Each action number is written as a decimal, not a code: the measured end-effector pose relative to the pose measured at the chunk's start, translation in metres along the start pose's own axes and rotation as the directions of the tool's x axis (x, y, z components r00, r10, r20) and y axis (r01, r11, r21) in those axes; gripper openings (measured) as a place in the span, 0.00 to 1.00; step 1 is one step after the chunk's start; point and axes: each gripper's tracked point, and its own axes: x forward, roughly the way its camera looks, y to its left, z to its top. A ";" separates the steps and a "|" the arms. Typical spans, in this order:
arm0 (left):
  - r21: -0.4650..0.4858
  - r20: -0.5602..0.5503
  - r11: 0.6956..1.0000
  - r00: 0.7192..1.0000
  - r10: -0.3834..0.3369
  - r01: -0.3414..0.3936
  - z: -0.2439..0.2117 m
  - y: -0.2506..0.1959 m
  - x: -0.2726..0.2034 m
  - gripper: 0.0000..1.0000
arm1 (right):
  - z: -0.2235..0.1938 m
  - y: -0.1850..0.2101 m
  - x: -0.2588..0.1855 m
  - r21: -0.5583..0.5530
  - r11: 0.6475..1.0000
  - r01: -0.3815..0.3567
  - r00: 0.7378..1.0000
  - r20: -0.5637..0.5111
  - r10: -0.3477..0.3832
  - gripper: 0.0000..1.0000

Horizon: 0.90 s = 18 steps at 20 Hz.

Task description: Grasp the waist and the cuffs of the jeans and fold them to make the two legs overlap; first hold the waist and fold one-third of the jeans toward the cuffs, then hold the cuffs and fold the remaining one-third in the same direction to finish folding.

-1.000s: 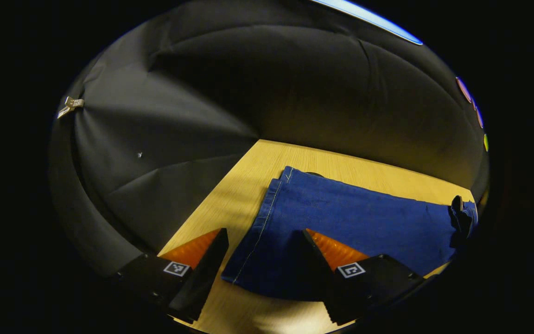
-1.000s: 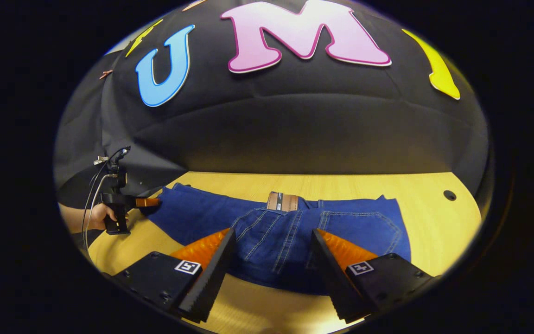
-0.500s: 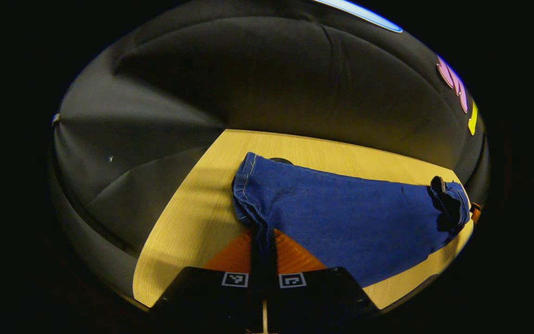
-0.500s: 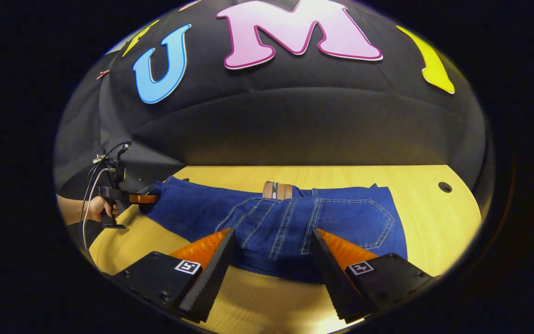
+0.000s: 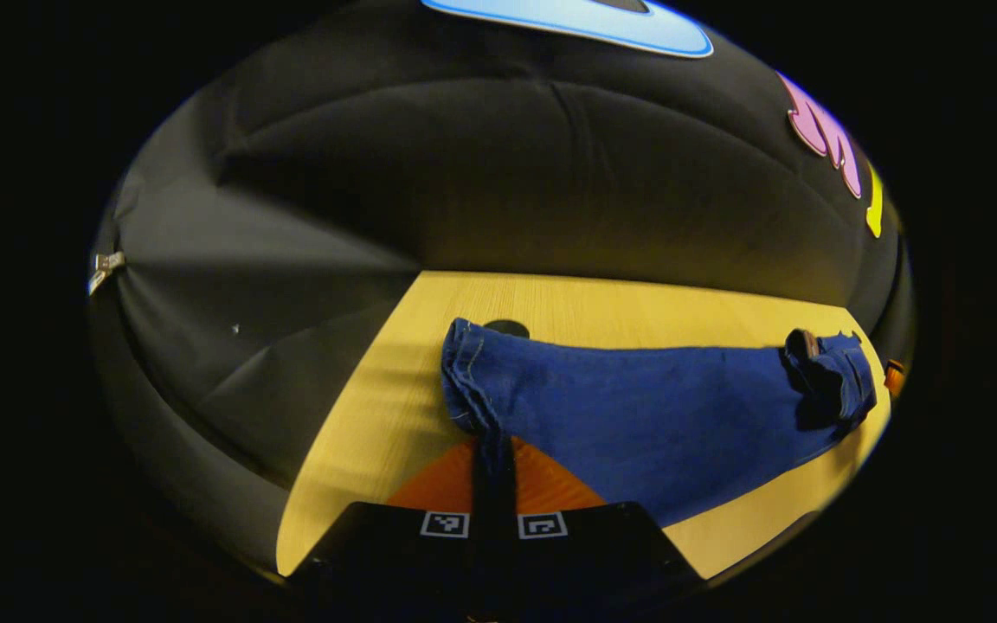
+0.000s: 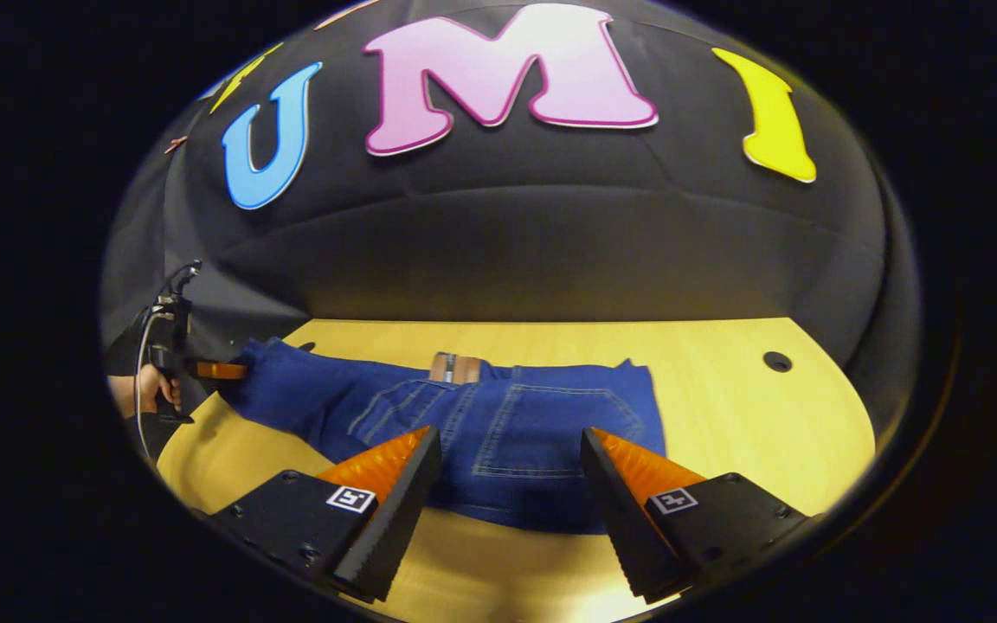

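Blue jeans [image 5: 654, 415] lie stretched across the wooden table [image 5: 395, 415]. My left gripper [image 5: 493, 450] is shut on the cuff end [image 5: 466, 381], and the denim bunches up between its orange fingers [image 5: 438, 480]. The waist end [image 5: 832, 381] lies far off at the right of the left gripper view. In the right gripper view the jeans' seat with its back pocket [image 6: 542, 433] and a brown waist patch [image 6: 455, 368] lie just beyond my right gripper [image 6: 507, 454], which is open over the near edge of the denim. The left gripper [image 6: 220, 370] and a hand [image 6: 151, 388] show far left there.
The table [image 6: 741, 433] has bare wood to the right of the jeans, with a small round hole [image 6: 777, 361] in it. Another dark hole [image 5: 505, 328] sits just behind the cuffs. Black cloth walls close in on the table's back and left.
My left gripper went from open around the cuff edge to shut on it, lifting and bunching the denim. The right gripper stayed open and shifted right along the waist end.
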 end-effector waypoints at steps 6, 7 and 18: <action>0.074 0.140 0.997 0.990 0.003 -0.014 0.080 -0.051 -0.083 0.06 | 0.020 -0.073 -0.053 -0.018 0.994 0.110 0.994 -0.012 -0.110 0.98; 0.066 0.164 0.998 0.986 -0.007 -0.004 0.092 -0.068 -0.097 0.06 | 0.025 -0.086 -0.065 -0.033 0.991 0.127 0.992 -0.009 -0.127 0.98; 0.101 0.155 0.948 0.937 -0.314 0.301 0.132 -0.359 -0.155 0.06 | 0.044 -0.179 -0.177 0.072 0.955 0.287 0.957 0.007 -0.289 0.98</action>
